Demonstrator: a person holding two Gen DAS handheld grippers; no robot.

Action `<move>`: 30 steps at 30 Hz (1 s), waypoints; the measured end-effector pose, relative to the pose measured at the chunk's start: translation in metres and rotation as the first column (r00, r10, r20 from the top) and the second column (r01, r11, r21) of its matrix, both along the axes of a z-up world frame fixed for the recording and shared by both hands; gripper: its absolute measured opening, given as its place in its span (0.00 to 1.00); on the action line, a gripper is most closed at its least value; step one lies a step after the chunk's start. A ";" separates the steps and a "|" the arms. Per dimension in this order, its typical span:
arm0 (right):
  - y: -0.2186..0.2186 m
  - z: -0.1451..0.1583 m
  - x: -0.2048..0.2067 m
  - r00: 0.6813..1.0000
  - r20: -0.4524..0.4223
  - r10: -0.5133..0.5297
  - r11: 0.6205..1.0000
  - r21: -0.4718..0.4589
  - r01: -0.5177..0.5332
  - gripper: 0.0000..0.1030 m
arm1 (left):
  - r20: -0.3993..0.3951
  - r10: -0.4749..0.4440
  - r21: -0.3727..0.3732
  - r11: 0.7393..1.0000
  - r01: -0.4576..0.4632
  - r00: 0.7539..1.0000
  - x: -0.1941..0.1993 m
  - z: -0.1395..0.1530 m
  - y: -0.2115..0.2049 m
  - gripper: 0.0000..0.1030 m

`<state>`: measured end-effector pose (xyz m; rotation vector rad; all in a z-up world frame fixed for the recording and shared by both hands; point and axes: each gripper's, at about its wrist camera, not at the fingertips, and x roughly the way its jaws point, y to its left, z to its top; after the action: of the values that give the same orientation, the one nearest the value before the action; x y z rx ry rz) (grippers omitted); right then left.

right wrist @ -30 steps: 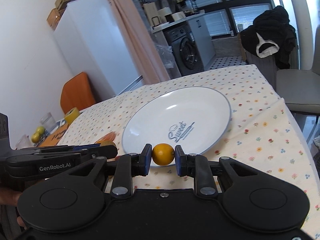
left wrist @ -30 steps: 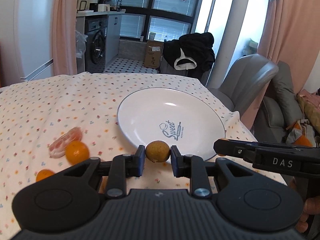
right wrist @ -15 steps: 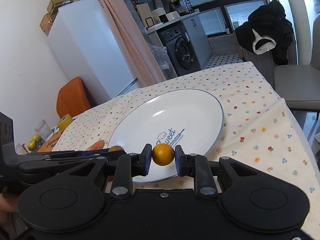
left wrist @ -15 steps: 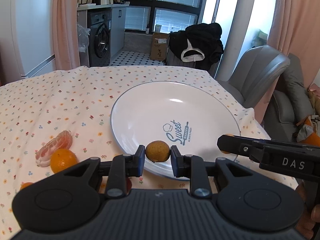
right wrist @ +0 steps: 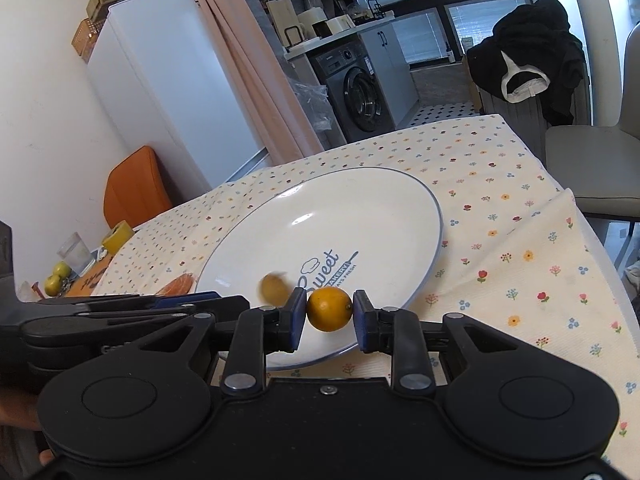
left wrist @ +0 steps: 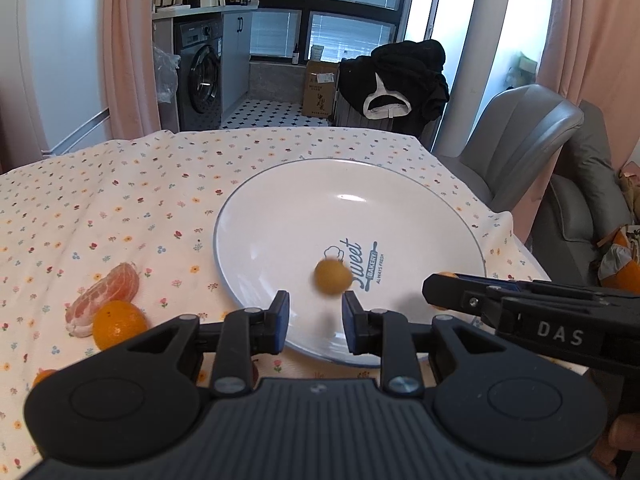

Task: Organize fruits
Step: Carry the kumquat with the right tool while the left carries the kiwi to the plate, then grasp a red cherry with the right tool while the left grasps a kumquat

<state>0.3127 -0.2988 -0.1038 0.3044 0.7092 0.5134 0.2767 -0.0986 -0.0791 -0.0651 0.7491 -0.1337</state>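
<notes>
Left gripper (left wrist: 313, 317): jaws parted, empty. Brown-yellow fruit (left wrist: 333, 277): blurred, over white plate (left wrist: 280, 216) at 6 o'clock, beside print "Sweet BAKERY ALWAYS FRESH". Right gripper (right wrist: 329, 317), marked "DAS": clamped on orange fruit (right wrist: 329, 309).

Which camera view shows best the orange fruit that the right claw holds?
The right wrist view: the orange fruit sits sharp and whole between the right claw pads. The left wrist view shows only slivers of it behind that claw.

Washing machine (left wrist: 199, 80), grey chair (left wrist: 520, 136), pink curtains (left wrist: 128, 44), dark-framed windows (left wrist: 344, 4)
</notes>
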 end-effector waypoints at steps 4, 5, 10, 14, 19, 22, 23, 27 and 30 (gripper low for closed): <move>0.000 0.003 -0.004 1.000 0.008 -0.009 1.000 -0.006 0.009 0.34 | 0.011 0.006 -0.007 1.000 -0.006 1.000 -0.010 0.007 0.005 0.29; -0.001 0.005 -0.006 1.000 0.011 -0.012 1.000 -0.006 0.012 0.36 | 0.008 0.010 -0.006 1.000 -0.010 1.000 -0.012 0.009 0.006 0.30; 0.000 0.011 -0.012 0.999 0.025 -0.021 1.000 -0.012 0.022 0.46 | 0.023 0.036 -0.007 0.999 -0.036 0.999 -0.025 0.017 0.016 0.45; 0.005 0.014 -0.016 1.000 0.028 -0.007 1.000 -0.016 0.008 0.52 | 0.034 0.068 -0.031 0.997 -0.067 0.997 -0.037 0.024 0.029 0.54; 0.009 0.021 -0.022 0.999 0.045 -0.012 1.000 -0.019 0.013 0.66 | 0.069 0.111 -0.040 0.993 -0.109 0.991 -0.052 0.033 0.044 0.80; 0.012 0.025 -0.026 0.998 0.060 -0.014 1.000 -0.019 0.015 0.83 | 0.096 0.129 -0.039 0.991 -0.125 0.987 -0.061 0.038 0.051 0.89; 0.013 0.027 -0.028 0.998 0.065 -0.015 1.000 -0.019 0.016 0.87 | 0.096 0.133 -0.042 0.991 -0.129 0.986 -0.064 0.039 0.053 0.90; 0.015 0.031 -0.033 0.997 0.080 -0.011 1.000 0.008 0.010 1.00 | 0.103 0.159 -0.050 0.987 -0.155 0.982 -0.073 0.042 0.063 0.91; 0.017 0.033 -0.036 0.997 0.075 -0.002 1.000 0.022 0.001 1.00 | 0.114 0.188 -0.054 0.982 -0.183 0.976 -0.081 0.042 0.072 0.91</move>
<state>0.2765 -0.2815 -0.0709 0.3050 0.6308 0.5289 0.1960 -0.0261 -0.0368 -0.1661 0.6179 0.0245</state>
